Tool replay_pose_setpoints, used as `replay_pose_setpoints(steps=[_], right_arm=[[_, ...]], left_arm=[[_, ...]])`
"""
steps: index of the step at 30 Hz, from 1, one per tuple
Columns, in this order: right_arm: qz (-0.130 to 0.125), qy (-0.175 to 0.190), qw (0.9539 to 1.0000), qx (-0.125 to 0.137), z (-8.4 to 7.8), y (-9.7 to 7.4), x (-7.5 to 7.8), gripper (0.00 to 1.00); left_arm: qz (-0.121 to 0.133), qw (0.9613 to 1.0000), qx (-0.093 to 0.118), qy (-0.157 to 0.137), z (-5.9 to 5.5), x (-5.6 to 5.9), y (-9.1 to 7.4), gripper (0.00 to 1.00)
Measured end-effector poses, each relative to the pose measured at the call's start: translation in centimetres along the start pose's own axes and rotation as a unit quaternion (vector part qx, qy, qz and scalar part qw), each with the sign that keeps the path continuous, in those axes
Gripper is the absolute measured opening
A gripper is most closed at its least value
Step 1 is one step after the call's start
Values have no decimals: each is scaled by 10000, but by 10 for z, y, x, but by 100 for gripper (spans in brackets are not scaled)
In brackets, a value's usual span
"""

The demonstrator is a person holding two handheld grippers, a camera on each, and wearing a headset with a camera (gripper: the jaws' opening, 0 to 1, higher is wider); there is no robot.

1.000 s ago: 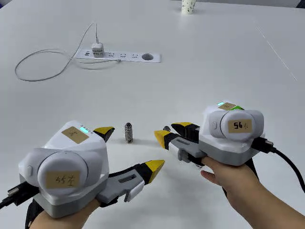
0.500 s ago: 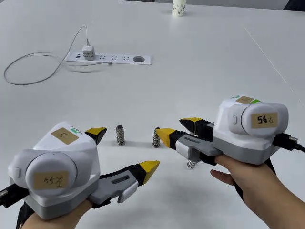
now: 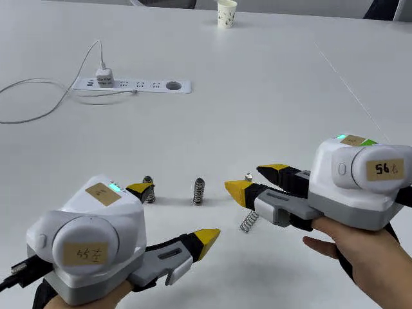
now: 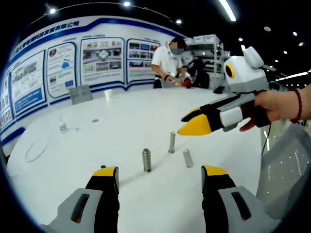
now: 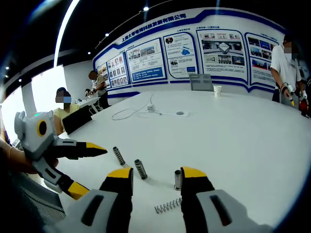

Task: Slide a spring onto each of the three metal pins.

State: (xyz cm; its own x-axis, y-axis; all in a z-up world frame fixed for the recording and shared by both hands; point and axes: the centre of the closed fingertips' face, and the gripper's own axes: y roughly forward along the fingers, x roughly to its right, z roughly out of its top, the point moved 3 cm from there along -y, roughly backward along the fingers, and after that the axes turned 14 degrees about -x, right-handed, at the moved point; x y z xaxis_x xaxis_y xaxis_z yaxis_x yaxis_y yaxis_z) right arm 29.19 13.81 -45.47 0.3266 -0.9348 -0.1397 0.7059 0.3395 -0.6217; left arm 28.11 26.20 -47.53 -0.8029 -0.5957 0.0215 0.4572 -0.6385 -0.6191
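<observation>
Three small metal pins stand in a row on the white table. The left pin point(image 3: 149, 190) and the middle pin point(image 3: 199, 191) each carry a spring. The right pin point(image 3: 248, 176) is bare, also seen as the bare pin point(image 5: 178, 179). A loose spring point(image 3: 248, 221) lies flat just in front of it. My left gripper point(image 3: 175, 211) is open and holds nothing, its upper tip beside the left pin. My right gripper point(image 3: 256, 179) is open and holds nothing, its tips close to the bare pin. In the left gripper view, the middle pin point(image 4: 146, 160) stands ahead of the jaws.
A white power strip point(image 3: 132, 84) with a plugged charger point(image 3: 103, 77) and a looping cable lies at the back left. A paper cup point(image 3: 226, 13) stands at the table's far edge. People stand beyond the table in the gripper views.
My right gripper has drawn back to the right, uncovering the middle sprung pin, the bare pin and the loose spring. My left gripper's tip has come closer to the left pin.
</observation>
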Motion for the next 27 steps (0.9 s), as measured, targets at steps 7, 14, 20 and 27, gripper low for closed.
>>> replay_pose_setpoints(steps=[7, 14, 20, 27], right_arm=[[-89, 45, 9999, -54, -8, -10, 15, 41], [-54, 50, 9999, -124, -17, -19, 26, 42], [54, 15, 9999, -159, -23, -25, 31, 42], [160, -111, 9996, -216, -32, -30, 34, 42]], left_arm=[[-174, 9998, -106, 89, 0, 14, 14, 67], [-320, 9993, -147, 151, 2, 24, 28, 61], [-468, 9986, -189, 126, 4, 32, 42, 54], [-569, 9980, -252, 137, 5, 41, 59, 47]])
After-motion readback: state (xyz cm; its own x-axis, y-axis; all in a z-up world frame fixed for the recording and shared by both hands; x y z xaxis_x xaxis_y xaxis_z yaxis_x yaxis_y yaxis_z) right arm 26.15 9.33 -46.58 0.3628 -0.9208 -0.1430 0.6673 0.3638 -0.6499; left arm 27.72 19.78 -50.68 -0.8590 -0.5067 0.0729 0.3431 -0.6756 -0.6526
